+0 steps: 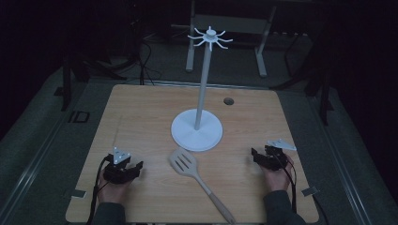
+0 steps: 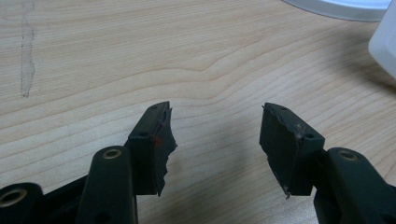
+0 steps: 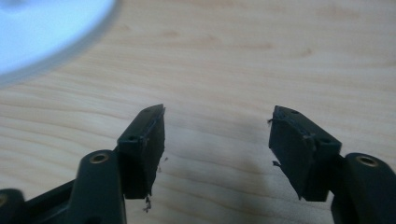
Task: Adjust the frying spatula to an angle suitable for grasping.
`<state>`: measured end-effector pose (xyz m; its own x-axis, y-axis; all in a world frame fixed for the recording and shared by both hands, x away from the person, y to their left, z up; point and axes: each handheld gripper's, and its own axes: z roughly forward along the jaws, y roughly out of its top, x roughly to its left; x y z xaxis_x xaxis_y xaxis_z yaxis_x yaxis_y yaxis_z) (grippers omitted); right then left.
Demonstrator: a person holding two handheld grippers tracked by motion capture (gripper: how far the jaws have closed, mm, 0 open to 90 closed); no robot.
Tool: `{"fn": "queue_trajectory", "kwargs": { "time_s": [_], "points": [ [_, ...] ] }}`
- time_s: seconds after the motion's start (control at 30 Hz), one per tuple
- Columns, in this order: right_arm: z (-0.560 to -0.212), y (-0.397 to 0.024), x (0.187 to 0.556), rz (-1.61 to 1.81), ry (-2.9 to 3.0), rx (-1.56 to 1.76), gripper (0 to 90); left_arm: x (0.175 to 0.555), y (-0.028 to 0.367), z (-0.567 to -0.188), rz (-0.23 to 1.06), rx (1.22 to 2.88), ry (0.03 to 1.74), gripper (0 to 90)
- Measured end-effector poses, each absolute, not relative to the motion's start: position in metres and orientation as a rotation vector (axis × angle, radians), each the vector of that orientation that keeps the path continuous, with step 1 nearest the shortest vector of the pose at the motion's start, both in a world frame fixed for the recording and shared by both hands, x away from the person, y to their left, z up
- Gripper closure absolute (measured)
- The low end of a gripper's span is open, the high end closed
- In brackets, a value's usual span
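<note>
A white stand with a tall pole and a crown of hooks rises from the middle of the wooden table. A slotted spatula with a wooden handle lies flat just in front of its round base. My left gripper rests low at the front left, to the left of the spatula, jaws open and empty. At the front right my right gripper also stands open with bare wood between its jaws. The stand's base edge shows in the right gripper view.
A small dark hole sits in the table's far right part. Grey table legs and cables stand on the floor behind. The spatula's white head and the stand's base rim edge the left gripper view.
</note>
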<state>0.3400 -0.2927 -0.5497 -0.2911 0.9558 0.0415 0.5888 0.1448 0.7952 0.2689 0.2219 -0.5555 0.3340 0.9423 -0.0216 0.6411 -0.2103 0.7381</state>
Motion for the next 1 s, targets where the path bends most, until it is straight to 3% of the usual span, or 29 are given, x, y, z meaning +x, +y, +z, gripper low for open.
{"fn": "queue_trajectory", "kwargs": {
  "time_s": [0.43,0.6,0.77,0.87,1.0],
  "points": [
    [-0.513,-0.269,0.272,0.992,2.007,1.164,61.3,0.269,0.22,-0.556,0.59,1.956,1.383,43.9],
    [-0.51,-0.253,0.248,1.011,2.095,1.09,68.8,0.269,0.22,-0.556,0.592,1.955,1.378,44.0],
    [-0.514,-0.233,0.228,1.068,2.211,1.052,83.1,0.268,0.22,-0.556,0.592,1.952,1.378,44.1],
    [-0.52,-0.218,0.218,1.083,2.291,1.008,84.9,0.268,0.22,-0.556,0.593,1.951,1.377,44.1],
    [-0.525,-0.201,0.208,1.105,2.369,0.964,79.6,0.268,0.221,-0.555,0.595,1.95,1.377,44.1]
  ]
}}
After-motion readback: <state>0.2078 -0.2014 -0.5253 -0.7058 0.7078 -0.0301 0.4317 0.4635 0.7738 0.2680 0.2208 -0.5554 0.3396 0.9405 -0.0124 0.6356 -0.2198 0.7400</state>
